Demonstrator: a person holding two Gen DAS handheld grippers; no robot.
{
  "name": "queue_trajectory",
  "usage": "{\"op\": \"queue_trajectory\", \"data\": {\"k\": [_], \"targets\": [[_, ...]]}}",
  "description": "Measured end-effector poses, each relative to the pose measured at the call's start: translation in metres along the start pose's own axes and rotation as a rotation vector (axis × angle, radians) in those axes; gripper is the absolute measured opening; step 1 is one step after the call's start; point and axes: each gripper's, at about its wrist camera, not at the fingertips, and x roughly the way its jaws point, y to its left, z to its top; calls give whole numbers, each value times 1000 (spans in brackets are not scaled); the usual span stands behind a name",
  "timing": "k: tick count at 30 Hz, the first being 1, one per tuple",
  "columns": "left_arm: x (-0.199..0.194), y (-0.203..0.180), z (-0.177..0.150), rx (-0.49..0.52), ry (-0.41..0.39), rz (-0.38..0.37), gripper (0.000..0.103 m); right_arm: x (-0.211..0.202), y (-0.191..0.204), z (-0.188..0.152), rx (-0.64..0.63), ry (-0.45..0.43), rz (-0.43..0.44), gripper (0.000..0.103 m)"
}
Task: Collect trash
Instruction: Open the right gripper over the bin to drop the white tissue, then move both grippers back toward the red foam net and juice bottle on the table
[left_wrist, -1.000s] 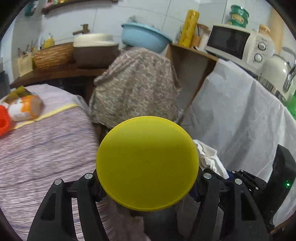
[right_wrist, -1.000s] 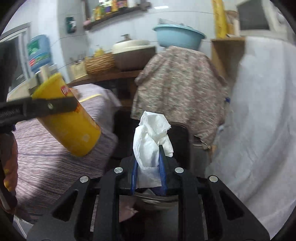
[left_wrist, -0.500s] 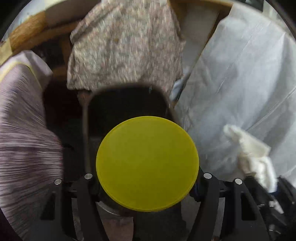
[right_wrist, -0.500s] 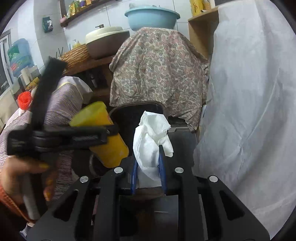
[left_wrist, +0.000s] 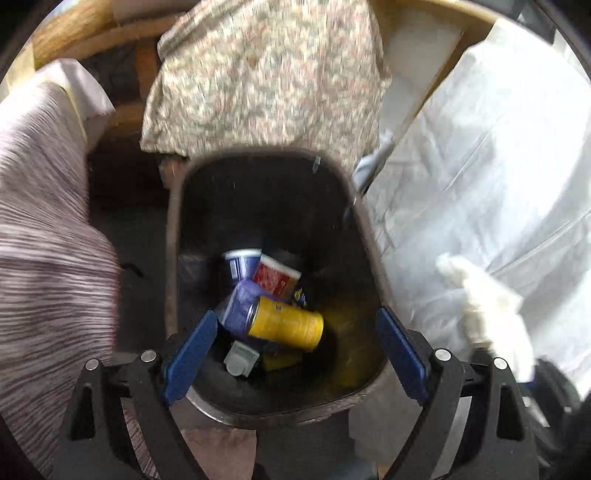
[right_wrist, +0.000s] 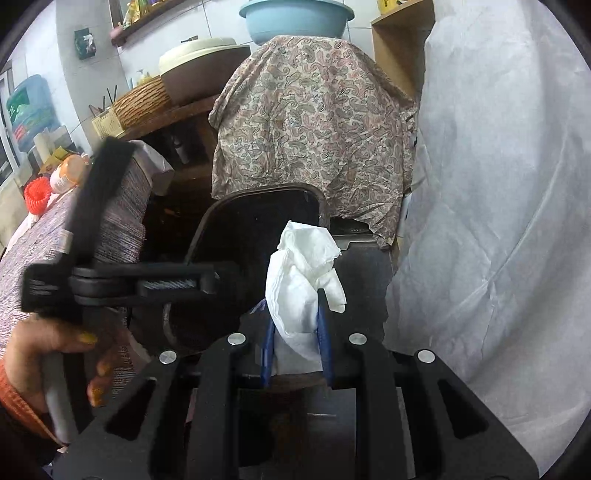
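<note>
Left wrist view: left hand-held gripper (left_wrist: 295, 350) spread wide, empty, over dark bin (left_wrist: 173, 236); yellow can (left_wrist: 286, 325) on trash inside, lower items blurred.
Right wrist view: right hand-held gripper (right_wrist: 295, 332) pinching white tissue (right_wrist: 301, 280) near bin's (right_wrist: 207, 225) front rim; bin interior hidden.

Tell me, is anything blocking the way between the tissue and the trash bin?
Partly. The right gripper is shut on the white tissue, and the dark bin is open with no lid. But the left gripper hangs over the bin's mouth with its jaws open, so it may need to move aside first.
</note>
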Motion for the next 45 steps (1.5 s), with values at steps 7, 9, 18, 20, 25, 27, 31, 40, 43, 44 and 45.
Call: {"op": "queue_trajectory", "data": {"k": [7,9,18,20,25,27,31,40,43,44,45], "targets": [[-78,-12,3,27,-225,9,90,26,19,6,-34,42,55,21],[-94,-10,4,20,-268,17,93,38,26,8,-38,59,71,21],[-144,12,-6,-35,-321,5,95,72,44,8,-26,118,99,28],[-148,18,-8,-44,-318,18,95,78,46,8,-17,131,98,48],[-157,38,-15,-87,-315,31,95,82,55,8,-23,121,62,73],[-159,44,-18,-94,-309,37,95,81,57,7,-26,125,66,74],[-173,56,-26,-101,-318,51,95,75,67,9,-48,124,64,75],[-215,105,-44,-143,-349,132,96,36,98,38,-116,44,119,77],[-235,128,-52,-159,-378,189,98,23,124,51,-175,16,178,77],[-239,133,-53,-161,-379,207,98,19,134,56,-199,5,200,77],[-243,140,-55,-166,-379,227,98,15,143,59,-220,-6,218,78]]}}
